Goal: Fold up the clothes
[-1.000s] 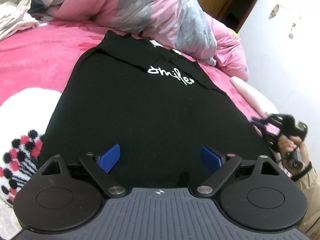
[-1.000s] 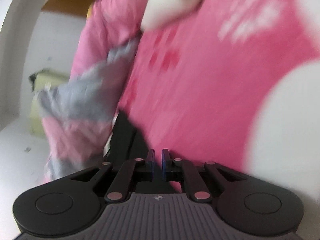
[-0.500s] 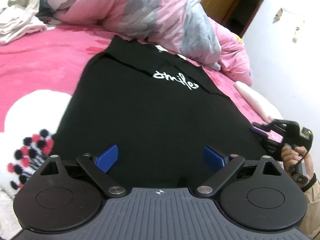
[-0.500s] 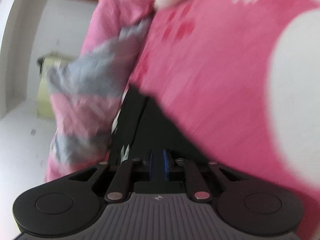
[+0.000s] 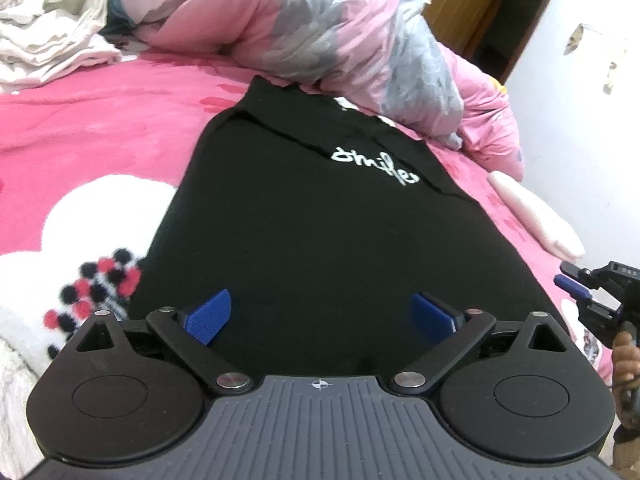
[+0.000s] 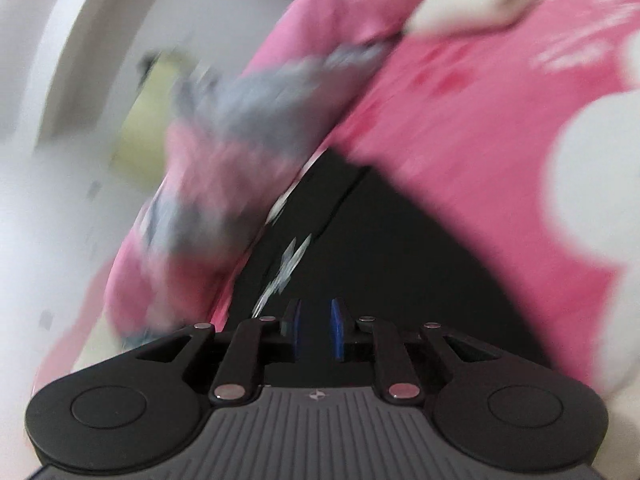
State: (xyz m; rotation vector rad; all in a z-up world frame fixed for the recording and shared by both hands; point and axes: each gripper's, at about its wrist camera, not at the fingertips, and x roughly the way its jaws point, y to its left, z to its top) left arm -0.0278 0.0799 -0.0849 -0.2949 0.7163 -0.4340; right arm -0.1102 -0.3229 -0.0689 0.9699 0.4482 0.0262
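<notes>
In the left wrist view, the left gripper (image 5: 320, 314) is seen spread wide, its jaws having just been opening, with nothing clamped between the blue pads (image 5: 208, 314). The black T-shirt (image 5: 320, 220) is laid flat on the pink bedspread (image 5: 100, 128) directly ahead of and beneath the spread fingers, its near hem running under them; whether the pads touch the cloth cannot be told. A fold line is seen across the far part of the shirt, and white script lettering (image 5: 376, 164) is found ahead and slightly to the right. Beyond the shirt's far end a pink and grey duvet (image 5: 320, 28) is heaped, touching or overlapping that end. A pile of cream cloth (image 5: 52, 52) is seen far ahead to the left. At the right edge, off the shirt, the right gripper (image 5: 570, 280) is held up by a hand (image 5: 626, 356), a narrow gap showing between its fingers.

In the right wrist view, much is blurred. The right gripper (image 6: 316, 328) is shown with a narrow gap between its pads, the jaws having just been opening, and nothing is gripped there. The black T-shirt (image 6: 400, 260) is spread ahead of and below the fingers. The duvet (image 6: 224, 168) is seen ahead to the left and the bedspread (image 6: 480, 120) ahead to the right.
</notes>
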